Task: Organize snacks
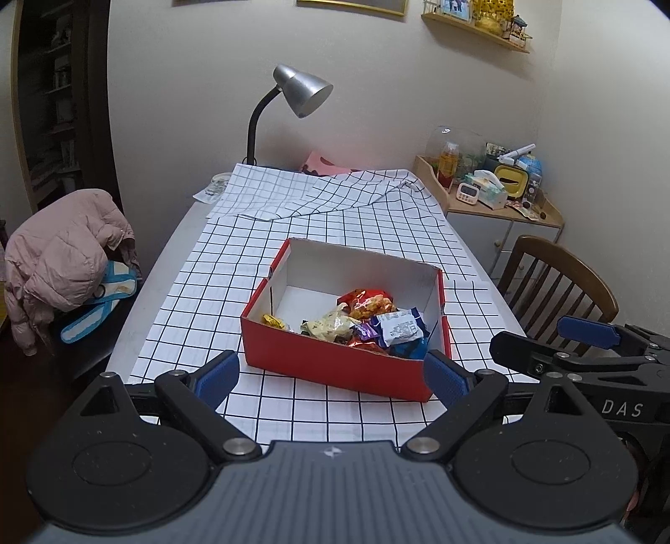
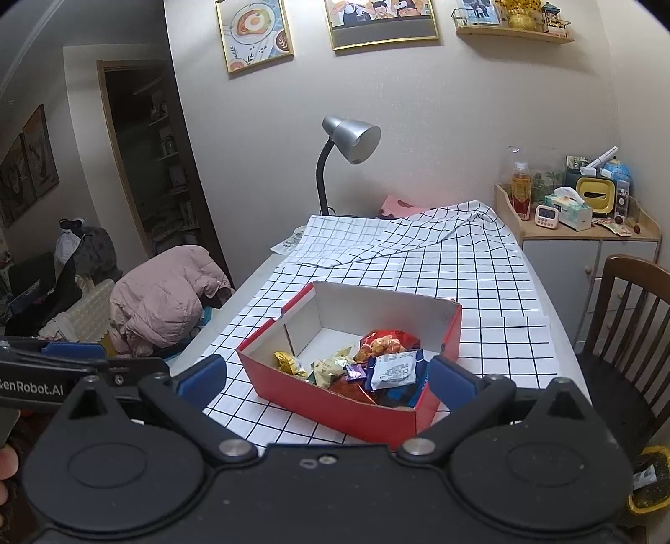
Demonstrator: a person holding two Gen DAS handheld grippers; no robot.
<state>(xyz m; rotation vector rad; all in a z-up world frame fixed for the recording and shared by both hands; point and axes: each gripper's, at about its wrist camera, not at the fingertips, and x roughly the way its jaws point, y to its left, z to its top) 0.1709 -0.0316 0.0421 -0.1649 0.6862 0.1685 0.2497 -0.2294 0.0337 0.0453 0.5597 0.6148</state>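
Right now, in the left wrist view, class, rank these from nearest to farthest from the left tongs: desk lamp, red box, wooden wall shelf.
1. Red box: just ahead of the left tongs, on the checked cloth.
2. Desk lamp: at the table's far end, by the wall.
3. Wooden wall shelf: high on the wall, upper right.

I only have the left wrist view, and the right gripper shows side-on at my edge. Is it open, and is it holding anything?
Observer: Open and empty. The right gripper has its jaws spread wide, aimed at the box.
Operator: Good. Anything on the floor near the chair that I can't see?
Observer: Yes. A yellow container sits on the floor beside the chair, at the lower right of the right wrist view.
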